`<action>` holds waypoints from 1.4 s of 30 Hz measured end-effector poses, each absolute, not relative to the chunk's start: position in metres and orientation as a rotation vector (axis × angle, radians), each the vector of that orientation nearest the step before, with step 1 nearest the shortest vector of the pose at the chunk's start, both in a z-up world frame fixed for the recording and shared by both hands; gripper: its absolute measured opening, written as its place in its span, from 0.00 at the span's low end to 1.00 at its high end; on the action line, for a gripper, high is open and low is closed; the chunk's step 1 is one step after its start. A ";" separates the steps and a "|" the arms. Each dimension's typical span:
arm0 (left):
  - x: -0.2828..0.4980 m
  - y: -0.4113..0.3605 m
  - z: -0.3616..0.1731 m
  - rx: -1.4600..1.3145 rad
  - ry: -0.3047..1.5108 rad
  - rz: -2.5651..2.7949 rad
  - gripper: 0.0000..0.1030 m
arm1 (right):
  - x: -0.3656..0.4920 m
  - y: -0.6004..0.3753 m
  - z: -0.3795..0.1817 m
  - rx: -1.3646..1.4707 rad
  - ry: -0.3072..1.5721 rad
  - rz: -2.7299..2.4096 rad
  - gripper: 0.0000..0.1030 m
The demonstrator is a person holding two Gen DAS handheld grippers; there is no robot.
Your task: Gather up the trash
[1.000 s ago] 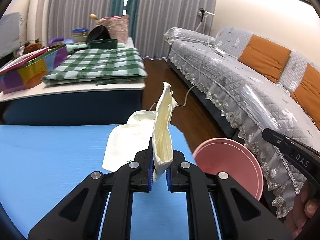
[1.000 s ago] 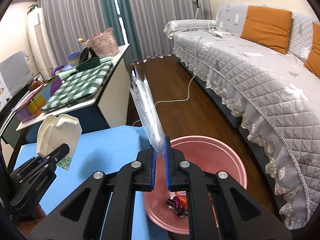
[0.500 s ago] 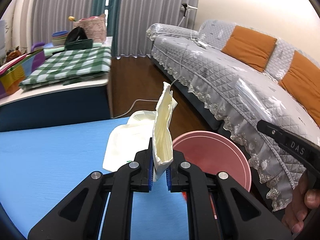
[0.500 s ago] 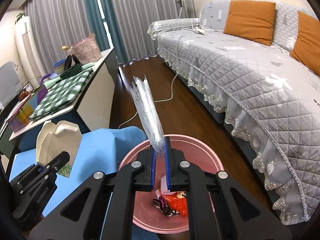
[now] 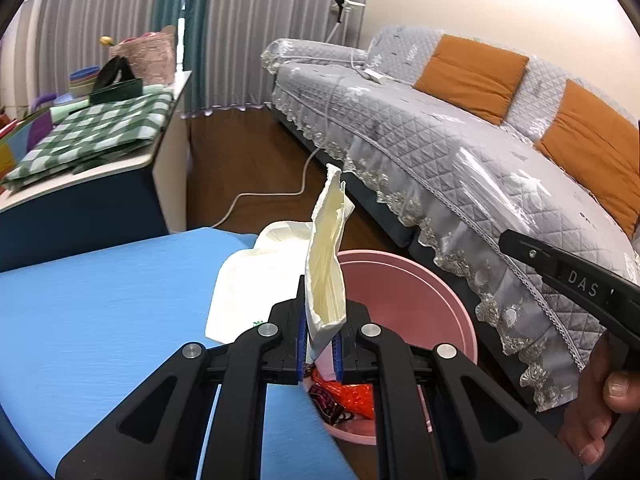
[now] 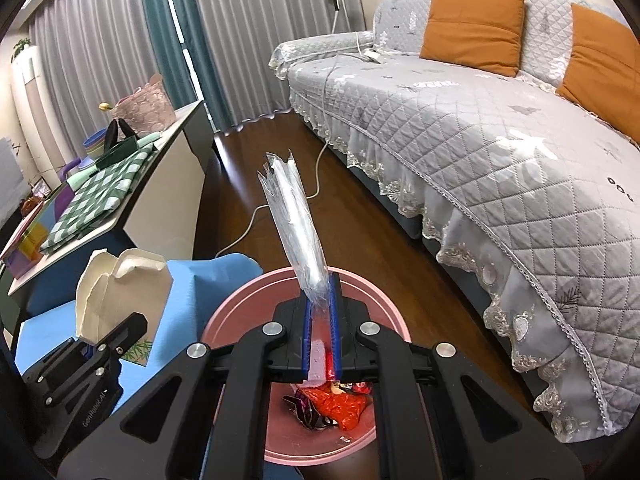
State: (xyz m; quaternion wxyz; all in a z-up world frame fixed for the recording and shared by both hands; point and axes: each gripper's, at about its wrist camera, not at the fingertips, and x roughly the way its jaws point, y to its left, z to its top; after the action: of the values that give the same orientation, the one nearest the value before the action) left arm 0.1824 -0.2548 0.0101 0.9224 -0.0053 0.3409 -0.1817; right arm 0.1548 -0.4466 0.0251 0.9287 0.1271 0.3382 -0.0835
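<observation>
My left gripper (image 5: 322, 320) is shut on a crumpled cream paper bag (image 5: 326, 256), which sticks up from the jaws at the right edge of the blue table (image 5: 100, 312). Just beyond and below it stands the pink bin (image 5: 416, 292). In the right wrist view my right gripper (image 6: 320, 304) is shut on a clear plastic wrapper (image 6: 296, 220) and hangs over the pink bin (image 6: 236, 312). Red and dark wrappers (image 6: 340, 404) lie inside. The left gripper (image 6: 104, 340) with the paper bag (image 6: 124, 292) shows at the left.
A grey quilted sofa (image 6: 500, 128) with orange cushions (image 6: 472, 20) runs along the right. A white cable (image 6: 256, 216) lies on the wood floor. A side table with a green checked cloth (image 5: 96, 132) and containers stands back left. A person's hand (image 5: 600, 420) holds the right gripper.
Both grippers have moved toward the pink bin, which now sits nearer and larger under them, its contents showing. Each keeps its grip on its piece of trash.
</observation>
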 end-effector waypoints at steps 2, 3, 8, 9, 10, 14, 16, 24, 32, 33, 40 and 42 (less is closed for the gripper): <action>0.181 -0.261 0.010 -0.005 0.702 -0.385 0.09 | 0.154 -0.450 0.023 0.266 0.696 -0.176 0.08; 0.180 -0.263 0.009 0.000 0.701 -0.389 0.09 | 0.154 -0.452 0.023 0.268 0.699 -0.178 0.08; 0.180 -0.273 0.006 0.021 0.711 -0.417 0.16 | 0.156 -0.459 0.018 0.280 0.714 -0.194 0.31; 0.180 -0.272 0.006 0.022 0.711 -0.416 0.29 | 0.155 -0.460 0.018 0.279 0.709 -0.204 0.42; 0.180 -0.271 0.005 0.015 0.709 -0.415 0.38 | 0.155 -0.461 0.018 0.279 0.704 -0.213 0.46; 0.181 -0.266 0.006 -0.002 0.708 -0.403 0.38 | 0.155 -0.465 0.017 0.298 0.705 -0.226 0.47; 0.182 -0.264 0.007 -0.001 0.708 -0.399 0.38 | 0.156 -0.465 0.017 0.306 0.706 -0.225 0.47; 0.175 -0.252 0.020 0.005 0.683 -0.383 0.38 | 0.153 -0.457 0.030 0.306 0.690 -0.209 0.47; 0.157 -0.227 0.047 0.005 0.635 -0.360 0.38 | 0.136 -0.458 0.056 0.331 0.638 -0.213 0.50; 0.153 -0.224 0.051 0.006 0.627 -0.358 0.38 | 0.134 -0.458 0.059 0.336 0.634 -0.214 0.50; 0.131 -0.210 0.072 0.027 0.592 -0.348 0.39 | 0.109 -0.445 0.089 0.320 0.590 -0.180 0.62; 0.124 -0.206 0.078 0.035 0.581 -0.345 0.42 | 0.098 -0.440 0.098 0.302 0.576 -0.174 0.70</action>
State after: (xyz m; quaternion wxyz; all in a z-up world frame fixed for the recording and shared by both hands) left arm 0.1235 -0.2061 0.0778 0.9433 0.0170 0.2849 -0.1694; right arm 0.0985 -0.4402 0.0979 0.9439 0.1482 0.2824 -0.0856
